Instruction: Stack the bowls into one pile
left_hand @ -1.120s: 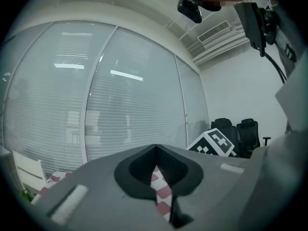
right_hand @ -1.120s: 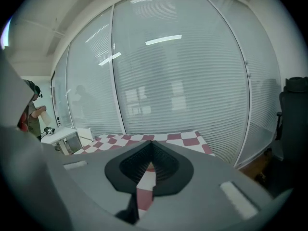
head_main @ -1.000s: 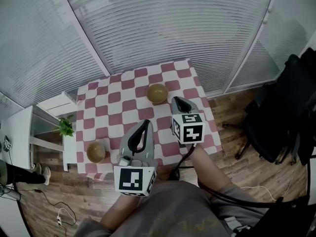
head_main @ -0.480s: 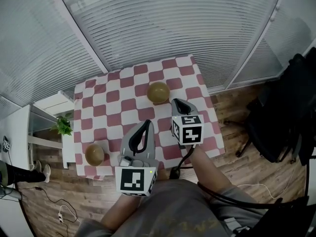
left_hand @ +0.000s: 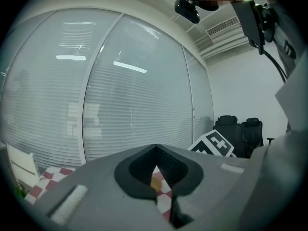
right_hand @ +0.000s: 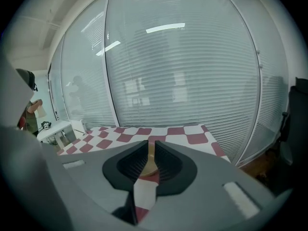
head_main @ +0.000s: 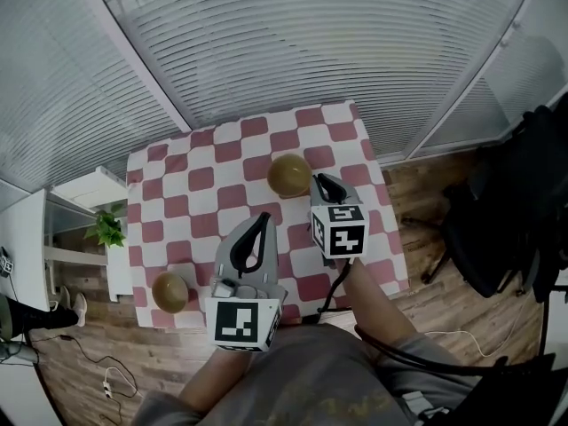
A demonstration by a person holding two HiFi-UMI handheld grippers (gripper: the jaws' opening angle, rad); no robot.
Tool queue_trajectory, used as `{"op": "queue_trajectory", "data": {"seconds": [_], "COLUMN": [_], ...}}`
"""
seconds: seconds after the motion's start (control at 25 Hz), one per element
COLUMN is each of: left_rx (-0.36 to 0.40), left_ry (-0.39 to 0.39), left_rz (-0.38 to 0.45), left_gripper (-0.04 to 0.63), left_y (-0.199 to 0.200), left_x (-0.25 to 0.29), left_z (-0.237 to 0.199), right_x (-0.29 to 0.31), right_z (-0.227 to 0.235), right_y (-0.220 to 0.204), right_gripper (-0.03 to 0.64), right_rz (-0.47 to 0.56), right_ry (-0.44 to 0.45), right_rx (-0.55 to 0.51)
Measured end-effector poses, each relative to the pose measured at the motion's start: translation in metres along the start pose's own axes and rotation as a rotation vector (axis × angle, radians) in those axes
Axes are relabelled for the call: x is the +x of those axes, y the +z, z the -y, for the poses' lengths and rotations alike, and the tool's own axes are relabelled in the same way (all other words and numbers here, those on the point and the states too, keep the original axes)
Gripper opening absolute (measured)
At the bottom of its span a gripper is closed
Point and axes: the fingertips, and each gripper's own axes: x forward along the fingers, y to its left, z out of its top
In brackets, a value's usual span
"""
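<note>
On the red-and-white checked table (head_main: pixel 177 193), 2 round tan bowls sit well apart: the far bowl (head_main: pixel 289 174) and the near-left bowl (head_main: pixel 169 291). The left gripper (head_main: pixel 262 218) is closed and empty. The right gripper (head_main: pixel 321 179), jaws a slit apart, hangs beside the far bowl. It should probably widen, then pinch the rim squarely.

Office, by look of it. Floor-to-ceiling glass partitions (head_main: pixel 311 51) with slatted blinds straight ahead of jaws. Black swivel chairs (left_hand: pixel 238 134) off to right of jaws. Ceiling air vent (left_hand: pixel 220 29) high above. Wood-plank floor (head_main: pixel 444 185) under checkered tabletop (head_main: pixel 204 180) below jaws. White side desk (head_main: pixel 84 187), potted plant (head_main: pixel 106 231) left of jaws.
</note>
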Motion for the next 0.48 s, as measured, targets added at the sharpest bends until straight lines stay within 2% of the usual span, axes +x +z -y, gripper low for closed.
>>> {"op": "queue_trajectory", "data": {"seconds": [0.24,0.48], "left_rx": [-0.02,-0.056], "left_ry": [-0.007,-0.018], "left_rz": [-0.044,-0.104], "left_gripper": [0.0,0.0], "left_y": [-0.015,-0.039], "left_x": [0.023,0.048], "left_z": [-0.016,-0.029], "right_x": [0.028,0.059], "right_z": [0.009,0.017], "right_y": [-0.007,-0.031], "right_gripper": [0.117,0.13], "right_rz": [-0.039,-0.113], "right_ry": [-0.009,-0.012], "right_rx": [0.022,0.052]}}
